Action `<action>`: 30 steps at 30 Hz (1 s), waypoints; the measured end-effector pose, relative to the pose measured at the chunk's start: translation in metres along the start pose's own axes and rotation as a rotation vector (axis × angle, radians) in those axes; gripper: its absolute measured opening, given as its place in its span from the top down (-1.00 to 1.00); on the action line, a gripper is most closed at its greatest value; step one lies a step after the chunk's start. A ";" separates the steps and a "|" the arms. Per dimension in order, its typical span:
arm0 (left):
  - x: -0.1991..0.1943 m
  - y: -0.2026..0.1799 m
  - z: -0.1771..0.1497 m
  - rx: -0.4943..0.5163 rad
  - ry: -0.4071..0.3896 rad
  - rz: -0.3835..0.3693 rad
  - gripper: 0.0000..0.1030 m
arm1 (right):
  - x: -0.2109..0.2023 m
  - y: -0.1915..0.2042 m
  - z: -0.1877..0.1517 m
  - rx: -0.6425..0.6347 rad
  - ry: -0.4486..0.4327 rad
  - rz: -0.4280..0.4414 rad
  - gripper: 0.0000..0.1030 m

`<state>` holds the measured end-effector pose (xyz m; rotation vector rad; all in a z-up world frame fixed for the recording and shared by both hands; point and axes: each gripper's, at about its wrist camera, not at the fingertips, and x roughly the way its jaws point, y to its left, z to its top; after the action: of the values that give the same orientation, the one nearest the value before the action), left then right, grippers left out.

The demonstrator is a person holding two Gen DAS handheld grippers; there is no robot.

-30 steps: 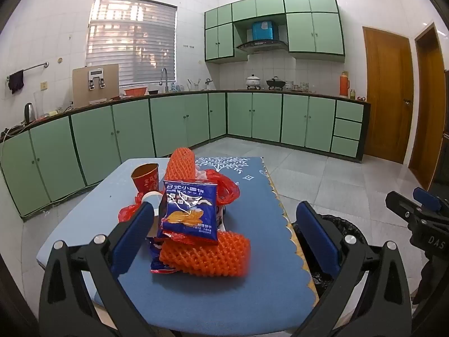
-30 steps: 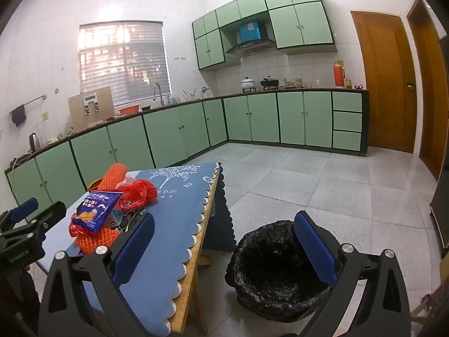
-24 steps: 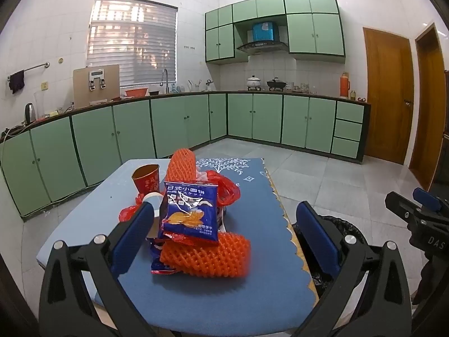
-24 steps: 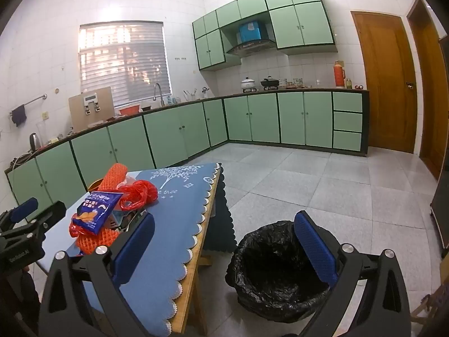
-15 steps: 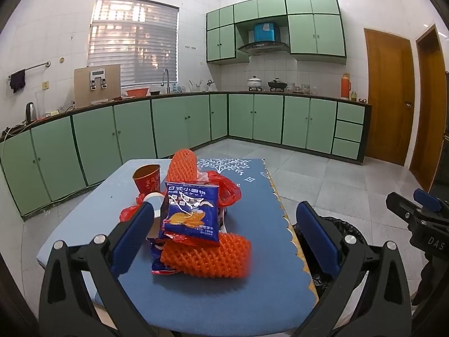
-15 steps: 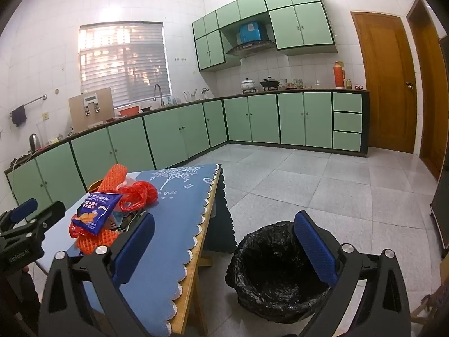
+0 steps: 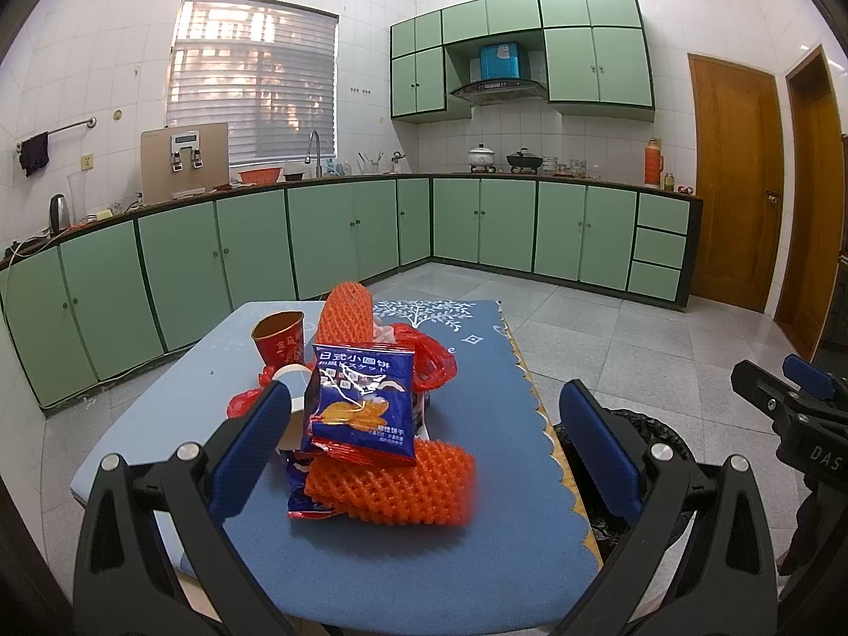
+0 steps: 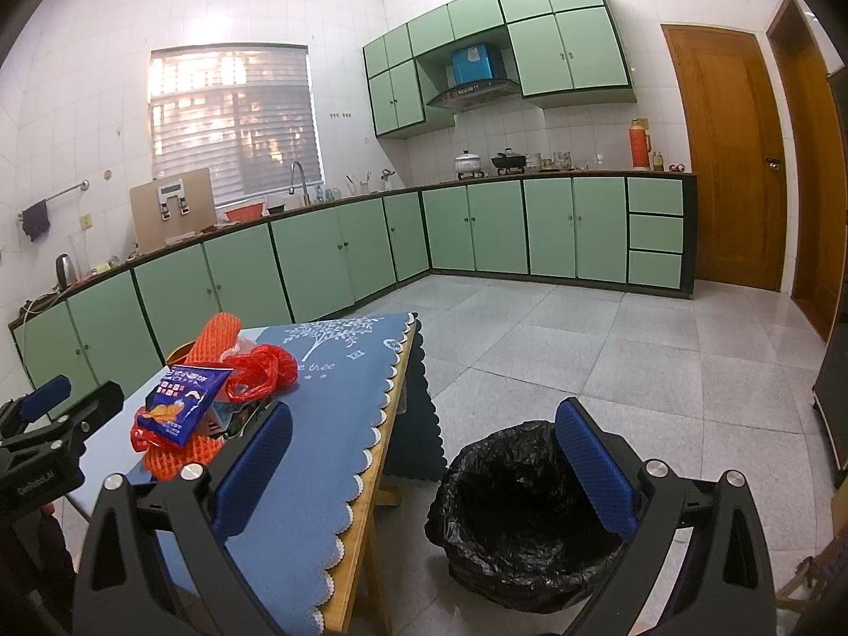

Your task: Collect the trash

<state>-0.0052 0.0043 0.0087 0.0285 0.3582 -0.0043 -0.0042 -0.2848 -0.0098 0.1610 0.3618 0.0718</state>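
A pile of trash lies on the blue table [image 7: 493, 556]: a blue snack packet [image 7: 363, 403] leaning on an orange foam net [image 7: 392, 482], a second orange net [image 7: 342, 312], a red plastic bag [image 7: 432, 360] and a red paper cup [image 7: 279, 338]. My left gripper [image 7: 424, 445] is open and empty, just short of the pile. My right gripper [image 8: 424, 471] is open and empty, held over the table edge and the bin lined with a black bag [image 8: 522, 509]. The pile also shows in the right wrist view [image 8: 180, 413].
The bin stands on the tiled floor right of the table; its rim shows in the left wrist view [image 7: 641, 424]. The table [image 8: 339, 434] has a scalloped cloth edge. Green cabinets [image 7: 212, 265] line the far walls, and wooden doors [image 7: 734, 180] stand at the right.
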 end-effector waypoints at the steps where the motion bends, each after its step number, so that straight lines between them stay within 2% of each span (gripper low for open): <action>1: 0.001 -0.001 -0.001 -0.001 -0.001 0.000 -0.90 | 0.000 0.000 0.000 0.000 0.000 0.000 -0.89; 30: -0.001 0.000 0.001 0.002 -0.001 0.001 -0.90 | 0.000 0.000 -0.001 0.001 -0.005 0.001 -0.89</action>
<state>-0.0054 0.0040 0.0103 0.0304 0.3570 -0.0032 -0.0043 -0.2849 -0.0105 0.1618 0.3572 0.0722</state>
